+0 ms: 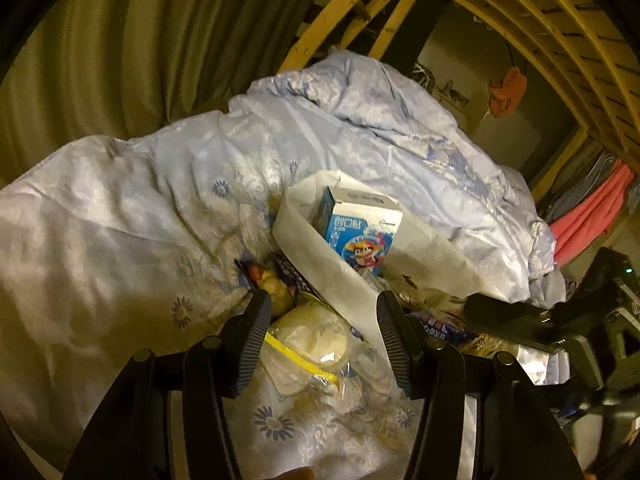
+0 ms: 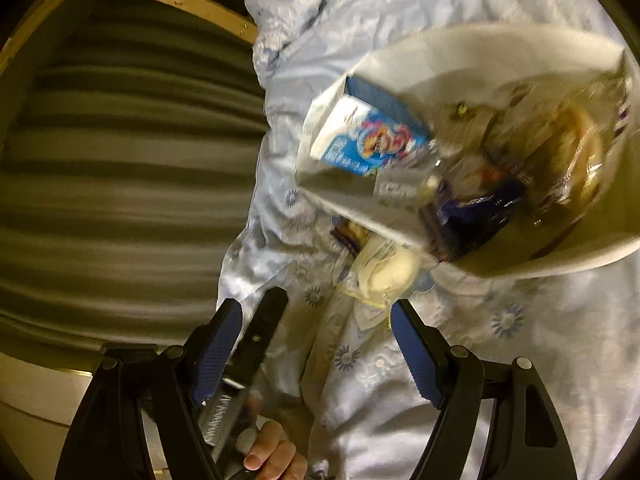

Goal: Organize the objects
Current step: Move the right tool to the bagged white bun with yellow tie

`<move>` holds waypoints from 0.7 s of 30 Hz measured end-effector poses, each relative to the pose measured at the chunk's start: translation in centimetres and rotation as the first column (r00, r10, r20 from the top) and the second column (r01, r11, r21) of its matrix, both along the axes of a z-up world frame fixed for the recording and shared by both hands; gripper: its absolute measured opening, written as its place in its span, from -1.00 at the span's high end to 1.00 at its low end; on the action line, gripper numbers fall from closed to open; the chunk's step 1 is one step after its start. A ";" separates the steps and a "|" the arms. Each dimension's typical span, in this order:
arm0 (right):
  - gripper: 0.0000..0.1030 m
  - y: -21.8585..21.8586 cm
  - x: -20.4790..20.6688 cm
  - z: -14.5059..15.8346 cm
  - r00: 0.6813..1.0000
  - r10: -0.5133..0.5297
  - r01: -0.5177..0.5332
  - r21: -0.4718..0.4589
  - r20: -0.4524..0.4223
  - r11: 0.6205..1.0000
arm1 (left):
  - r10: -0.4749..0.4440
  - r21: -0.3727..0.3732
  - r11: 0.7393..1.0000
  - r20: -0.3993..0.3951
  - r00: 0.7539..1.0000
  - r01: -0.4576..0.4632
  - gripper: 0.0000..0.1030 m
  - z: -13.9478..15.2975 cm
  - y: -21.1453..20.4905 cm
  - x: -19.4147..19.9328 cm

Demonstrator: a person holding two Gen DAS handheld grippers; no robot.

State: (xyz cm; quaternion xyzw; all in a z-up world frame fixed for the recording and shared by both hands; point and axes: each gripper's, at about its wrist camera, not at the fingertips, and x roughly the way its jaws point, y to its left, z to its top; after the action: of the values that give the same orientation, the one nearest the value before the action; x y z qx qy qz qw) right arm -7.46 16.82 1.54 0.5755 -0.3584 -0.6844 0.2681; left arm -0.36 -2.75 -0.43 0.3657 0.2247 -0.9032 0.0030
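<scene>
A white bag (image 1: 320, 268) lies open on a pale blue flowered quilt (image 1: 132, 216), its mouth gaping; inside stands a blue-and-white carton (image 1: 356, 224) printed with a cartoon figure, tilted against the bag's wall; beside the carton, deeper in the bag, sit blurred snack packets (image 2: 480, 204), one dark blue, one clear with something brown; just outside the bag's rim lies a clear pouch (image 1: 308, 340) with a yellow strip, holding pale round pieces.

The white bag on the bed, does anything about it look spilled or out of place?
Yes. The white bag lies tipped on the blue floral quilt; a clear packet holding something round and pale lies outside its mouth, while the blue-and-white carton leans askew inside.
</scene>
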 end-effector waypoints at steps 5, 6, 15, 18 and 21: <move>-0.47 -1.2 -0.1 -1.1 1.000 0.008 -0.009 0.062 0.014 0.998 | 0.026 -0.080 0.996 -0.004 1.000 -0.026 -0.04 0.2 0.6 0.0; -0.47 -1.3 -0.1 -1.2 1.000 0.007 -0.008 0.069 0.015 0.998 | 0.027 -0.082 0.996 -0.005 1.000 -0.028 -0.04 0.2 0.6 0.0; -0.47 -1.3 -0.4 -2.9 0.998 0.008 -0.011 0.065 0.055 0.998 | 0.018 -0.046 0.999 -0.098 0.995 -0.023 -0.04 1.5 -0.2 0.9; -0.47 -1.3 -0.5 -3.2 0.998 0.009 -0.012 0.058 0.062 0.998 | 0.004 -0.056 0.998 -0.131 0.991 -0.011 -0.04 2.2 0.0 1.2; -0.47 -1.3 -0.5 -3.3 0.998 0.004 -0.007 0.055 0.056 0.998 | -0.013 -0.117 0.993 -0.135 0.991 -0.003 -0.04 3.0 0.4 1.3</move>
State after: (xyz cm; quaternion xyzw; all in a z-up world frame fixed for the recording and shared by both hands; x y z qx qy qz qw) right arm -7.92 15.49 -1.74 0.6026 -0.3451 -0.6769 0.2440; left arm 0.98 -2.32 2.56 0.3033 0.1702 -0.9375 0.0071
